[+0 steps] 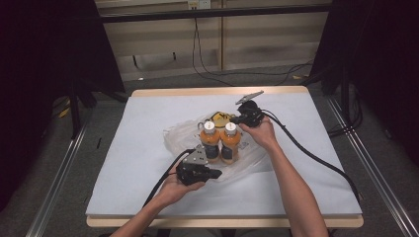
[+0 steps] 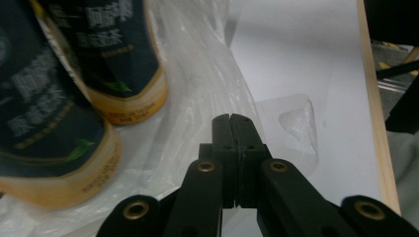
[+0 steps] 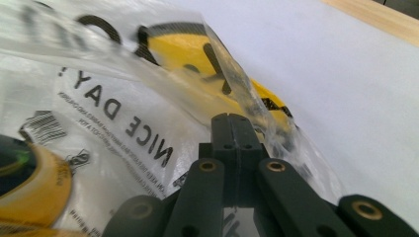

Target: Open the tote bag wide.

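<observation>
Both forearms come in from the near edge. L claw [image 1: 213,174] clenched, near the bag's [image 1: 178,133] near edge; can't tell if it pinches any plastic. Two bottles [image 1: 220,141] stand upright on the bag, mid-table. R claw [image 3: 230,118] clenched on the bag's far edge, by the yellow print.

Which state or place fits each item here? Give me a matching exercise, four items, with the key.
Column 1:
1. two bottles
2. left gripper
3. right gripper
4. plastic bag

Column 2:
A. jaws shut, at the bag's printed side with the yellow smiley
B. clear, crumpled flat on the white table cover
C. upright, side by side, white caps, orange drink
D. jaws shut, at the bag's plain edge near the bottle bases

Pairs: 1-C, 2-D, 3-A, 4-B
</observation>
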Available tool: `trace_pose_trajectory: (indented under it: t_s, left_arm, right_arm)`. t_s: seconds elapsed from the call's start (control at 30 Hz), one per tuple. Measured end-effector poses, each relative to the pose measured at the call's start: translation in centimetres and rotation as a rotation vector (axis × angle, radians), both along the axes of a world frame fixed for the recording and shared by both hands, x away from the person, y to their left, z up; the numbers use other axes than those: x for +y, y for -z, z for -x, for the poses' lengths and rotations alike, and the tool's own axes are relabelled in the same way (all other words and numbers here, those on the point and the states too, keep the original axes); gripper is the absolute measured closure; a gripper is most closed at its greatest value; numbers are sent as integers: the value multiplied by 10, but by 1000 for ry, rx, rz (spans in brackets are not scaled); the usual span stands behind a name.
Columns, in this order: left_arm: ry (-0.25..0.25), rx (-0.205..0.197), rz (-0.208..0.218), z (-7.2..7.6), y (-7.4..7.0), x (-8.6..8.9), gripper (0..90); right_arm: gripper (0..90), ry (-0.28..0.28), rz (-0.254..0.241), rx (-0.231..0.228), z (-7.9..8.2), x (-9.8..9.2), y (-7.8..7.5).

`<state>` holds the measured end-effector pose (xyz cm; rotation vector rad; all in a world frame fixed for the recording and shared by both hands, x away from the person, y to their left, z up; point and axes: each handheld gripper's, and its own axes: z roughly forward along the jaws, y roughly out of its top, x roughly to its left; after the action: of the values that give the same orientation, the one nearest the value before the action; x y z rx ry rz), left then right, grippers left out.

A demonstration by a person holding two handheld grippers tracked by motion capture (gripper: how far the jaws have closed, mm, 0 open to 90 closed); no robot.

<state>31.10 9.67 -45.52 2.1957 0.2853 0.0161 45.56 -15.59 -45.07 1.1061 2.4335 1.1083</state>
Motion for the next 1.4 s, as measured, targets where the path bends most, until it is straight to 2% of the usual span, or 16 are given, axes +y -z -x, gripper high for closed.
trace_pose_trajectory:
  t_s: [0.17, 0.27, 0.3, 0.37, 0.47, 0.6, 0.63, 0.73, 0.77, 0.83, 0.9, 1.03, 1.2, 1.27, 1.37, 1.4]
  left_arm:
    - [-17, -15, 42, 0, -9, 5, 854]
    - [-25, -25, 50, -1, -12, 8, 831]
    - [-26, -36, 50, -2, -13, 9, 825]
    - [-44, -59, 83, -2, -15, 12, 797]
    - [-68, -73, 90, -3, -18, 16, 741]
    - [-103, -91, 104, -5, -24, 23, 616]
    - [-105, -94, 118, -5, -25, 24, 589]
    - [-126, -110, 128, -6, -28, 29, 499]
    - [-131, -105, 135, -7, -29, 31, 463]
    - [-147, -119, 120, -6, -30, 34, 397]
    - [-160, -111, 123, -5, -31, 37, 333]
    - [-174, -127, 118, -4, -34, 42, 283]
    - [-193, -126, 113, -3, -37, 51, 195]
    - [-215, -123, 104, -1, -38, 55, 162]
    - [-224, -121, 100, 2, -39, 61, 139]
    - [-234, -116, 109, 3, -39, 63, 129]
  right_arm:
    - [900, -3, -14, -36, 12, -7, -8]
    - [900, -14, -55, -56, 21, -15, -14]
    - [900, -18, -63, -66, 24, -17, -16]
    - [890, -31, -81, -76, 30, -22, -19]
    - [849, -33, -89, -91, 38, -28, -22]
    - [740, -27, -122, -105, 51, -35, -25]
    - [711, -31, -128, -112, 54, -37, -27]
    - [591, -25, -153, -127, 63, -43, -31]
    - [564, -20, -160, -132, 67, -45, -32]
    - [504, -20, -163, -137, 73, -49, -35]
    - [452, -19, -165, -138, 79, -52, -36]
    - [289, 8, -156, -140, 91, -58, -39]
    - [212, 27, -168, -159, 110, -67, -42]
    - [208, 24, -174, -163, 118, -71, -43]
    - [194, 24, -165, -169, 132, -76, -43]
    - [185, 23, -168, -171, 136, -78, -43]
